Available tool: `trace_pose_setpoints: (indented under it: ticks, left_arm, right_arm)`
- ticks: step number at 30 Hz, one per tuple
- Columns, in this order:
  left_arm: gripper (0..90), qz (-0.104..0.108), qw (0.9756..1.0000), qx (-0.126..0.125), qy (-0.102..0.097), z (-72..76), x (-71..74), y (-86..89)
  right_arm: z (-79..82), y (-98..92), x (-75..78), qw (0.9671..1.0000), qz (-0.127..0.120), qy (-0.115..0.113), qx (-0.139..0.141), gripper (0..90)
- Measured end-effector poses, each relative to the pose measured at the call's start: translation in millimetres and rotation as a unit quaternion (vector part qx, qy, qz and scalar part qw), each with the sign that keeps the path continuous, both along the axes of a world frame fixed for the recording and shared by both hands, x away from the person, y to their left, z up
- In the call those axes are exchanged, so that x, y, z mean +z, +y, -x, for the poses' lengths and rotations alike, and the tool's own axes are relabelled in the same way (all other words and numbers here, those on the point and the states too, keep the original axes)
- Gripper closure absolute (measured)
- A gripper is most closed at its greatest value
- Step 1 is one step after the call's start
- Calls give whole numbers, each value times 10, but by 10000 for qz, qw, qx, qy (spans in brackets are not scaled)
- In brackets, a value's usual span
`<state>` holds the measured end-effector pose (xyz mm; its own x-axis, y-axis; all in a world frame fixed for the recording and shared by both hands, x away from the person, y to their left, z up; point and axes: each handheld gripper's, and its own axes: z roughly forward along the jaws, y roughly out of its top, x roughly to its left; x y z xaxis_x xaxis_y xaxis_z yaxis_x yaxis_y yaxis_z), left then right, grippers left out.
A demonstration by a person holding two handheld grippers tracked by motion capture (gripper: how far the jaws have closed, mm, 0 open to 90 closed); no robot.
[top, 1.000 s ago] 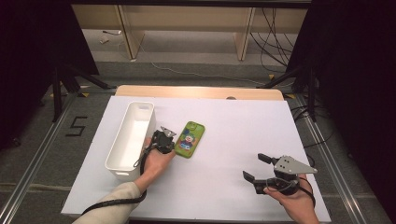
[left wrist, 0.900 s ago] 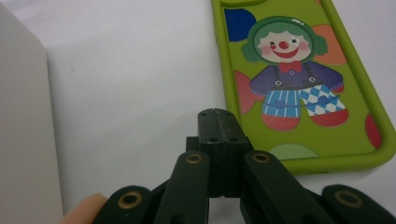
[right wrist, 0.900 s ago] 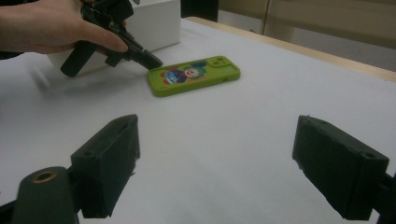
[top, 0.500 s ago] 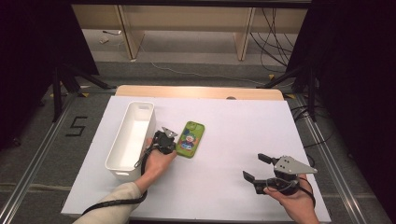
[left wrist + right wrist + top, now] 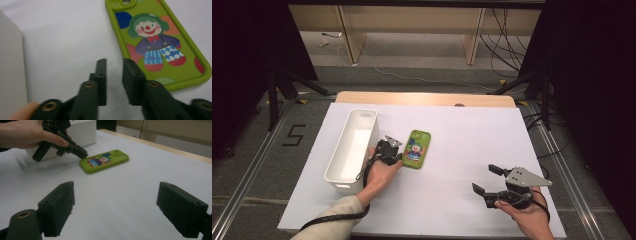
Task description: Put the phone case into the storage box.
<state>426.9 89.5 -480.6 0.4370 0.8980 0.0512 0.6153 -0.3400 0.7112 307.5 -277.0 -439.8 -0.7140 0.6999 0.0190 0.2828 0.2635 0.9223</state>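
A desk (image 5: 452, 125) covered with a white sheet is seen from above, with a strip of bare wood left showing along its far edge. A long white bin (image 5: 352, 145) is set lengthwise at the left of the sheet, and a green phone case (image 5: 417, 149) is laid flat just to its right, printed side up. A cartoon clown with green hair, a red nose, a red bow tie and blue-and-white checked trousers is printed on the case, with coloured spots around it; no brand name or lettering can be read there. A "5" (image 5: 294, 135) is marked on the floor left of the desk. The left gripper (image 5: 388, 149) is held by the left hand (image 5: 381, 172) between the bin and the case, just beside the case's near left corner; in the left gripper view its jaws are seen nearly closed, a narrow gap left between them and nothing held, with the case (image 5: 160, 40) lying past the right jaw and the bin wall (image 5: 11, 75) at the left edge. The right gripper (image 5: 489, 179) is held by the right hand (image 5: 527, 212) near the front right of the desk, well apart from the case, its jaws spread wide and empty. In the right gripper view the case (image 5: 104, 161) is seen across the sheet, with the left gripper (image 5: 81, 153) pointed at its near end.
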Motion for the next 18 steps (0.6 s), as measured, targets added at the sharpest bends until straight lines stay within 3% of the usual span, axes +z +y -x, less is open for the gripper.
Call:
trace_pose_setpoints:
  ticks: [3,4,6,10,14,18]
  left_arm:
    - [388,123,9999,31,-58,-7,86,-38]
    - [251,104,9999,46,-93,-5,107,-56]
    - [214,52,9999,30,-128,5,139,-76]
    - [167,300,9995,-68,-72,21,183,-102]
    - [149,422,9989,-96,-159,26,240,-113]
    - [76,518,9984,-155,-167,29,282,-119]
  right_arm:
    - [-2,-18,-7,10000,-19,10,-18,159]
    - [-10,-35,-14,10000,-41,19,-37,159]
    - [-12,-46,-13,10000,-32,25,-41,159]
    - [-11,-58,-16,10000,-47,17,-43,159]
    - [-6,-56,-13,10000,-56,18,-30,159]
    - [-6,-58,-13,10000,-54,18,-29,159]
